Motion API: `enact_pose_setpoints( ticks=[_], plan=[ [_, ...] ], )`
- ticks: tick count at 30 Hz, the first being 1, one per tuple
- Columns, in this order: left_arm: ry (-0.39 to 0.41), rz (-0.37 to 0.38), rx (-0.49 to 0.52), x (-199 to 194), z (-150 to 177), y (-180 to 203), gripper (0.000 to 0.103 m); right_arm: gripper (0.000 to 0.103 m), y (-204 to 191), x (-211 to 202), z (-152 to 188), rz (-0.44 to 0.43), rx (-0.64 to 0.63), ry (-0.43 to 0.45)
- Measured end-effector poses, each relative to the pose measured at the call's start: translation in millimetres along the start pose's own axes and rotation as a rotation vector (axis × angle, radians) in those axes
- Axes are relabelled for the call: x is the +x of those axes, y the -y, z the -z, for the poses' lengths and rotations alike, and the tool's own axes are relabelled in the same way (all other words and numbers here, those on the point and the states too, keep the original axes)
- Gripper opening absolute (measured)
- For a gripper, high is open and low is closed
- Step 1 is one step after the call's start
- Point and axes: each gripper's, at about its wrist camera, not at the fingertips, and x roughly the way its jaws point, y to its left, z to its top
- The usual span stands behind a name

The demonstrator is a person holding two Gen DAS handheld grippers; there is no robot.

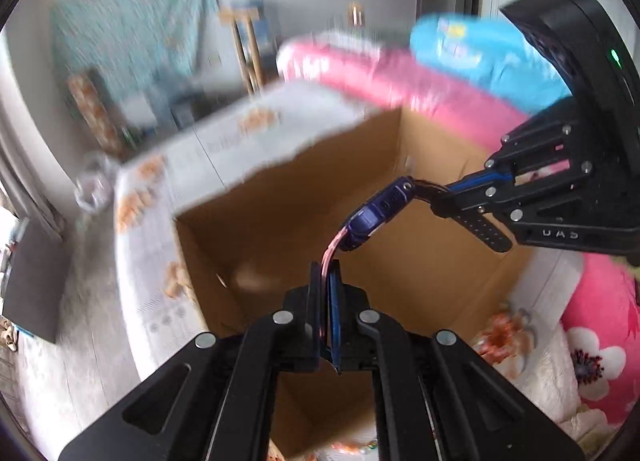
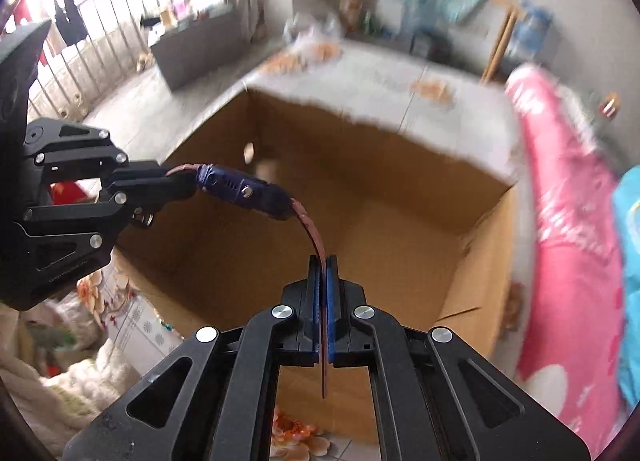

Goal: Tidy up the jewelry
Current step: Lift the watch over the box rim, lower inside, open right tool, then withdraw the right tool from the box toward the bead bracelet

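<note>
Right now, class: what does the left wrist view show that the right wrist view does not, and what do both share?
Only the left wrist view shows the light blue bundle behind the pink bedding. Only the right wrist view shows the railing at a bright window. Both share the open cardboard box and the blue watch, stretched above it, one strap end clamped in the left gripper, the other in the right gripper.

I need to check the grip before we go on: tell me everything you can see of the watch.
The watch has a dark blue, plastic-looking case and a thin pinkish strap. It hangs stretched in the air over the open cardboard box, touching nothing else. The left gripper pinches one strap end, the right gripper the other. The dial is not visible.
</note>
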Motion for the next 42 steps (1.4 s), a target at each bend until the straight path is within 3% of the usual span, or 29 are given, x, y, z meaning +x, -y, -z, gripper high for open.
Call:
enact_pose_setpoints(
  ticks=[5,9,11,12,13,16,24,27,29,33,37,42],
  plan=[
    [-0.202,-0.022,0.007,68.3,-11.4,-7.2,0.004,0.001,24.4,72.5,-26.8,-0.064,0.016,-0.221],
    [-0.304,-0.01,-0.019,100.1,-13.7,-12.3,0.006,0.007,38.8,106.8,-40.2,-0.085,0.035,-0.297],
    [-0.336,-0.021,-0.044,106.8,-13.7,-17.9,0.014,0.009,46.0,115.3,-45.0,-0.068,0.046,-0.31],
    [-0.343,-0.027,-0.067,108.8,-15.3,-21.7,0.026,0.01,51.0,119.2,-49.7,-0.054,0.05,-0.312],
    [-0.339,-0.026,-0.094,108.3,-16.4,-25.6,0.038,0.011,55.1,121.3,-52.5,-0.039,0.057,-0.306],
    [-0.278,-0.011,-0.133,97.1,-21.4,-32.0,0.048,0.021,61.1,118.8,-57.5,-0.014,0.066,-0.275],
    [-0.078,-0.059,-0.157,39.5,-21.1,-40.7,0.07,0.033,63.3,93.3,-53.2,0.043,0.067,-0.182],
    [-0.012,-0.04,-0.207,8.2,-13.3,-46.9,0.077,0.036,61.6,62.1,-45.5,0.059,0.081,-0.109],
    [0.035,-0.008,-0.263,-16.1,-5.4,-61.2,0.079,0.041,61.4,30.2,-41.6,0.019,0.097,-0.009],
    [0.166,-0.015,-0.343,-82.4,37.5,-62.4,0.088,0.061,46.7,-62.2,9.0,-0.016,0.131,0.224],
    [0.266,-0.068,-0.383,-127.7,100.3,-45.3,0.098,0.082,23.1,-118.7,63.6,-0.003,0.17,0.361],
    [0.155,-0.145,-0.434,-102.8,159.3,-23.4,0.098,0.086,-12.1,-100.7,124.3,0.076,0.259,0.345]
  ],
)
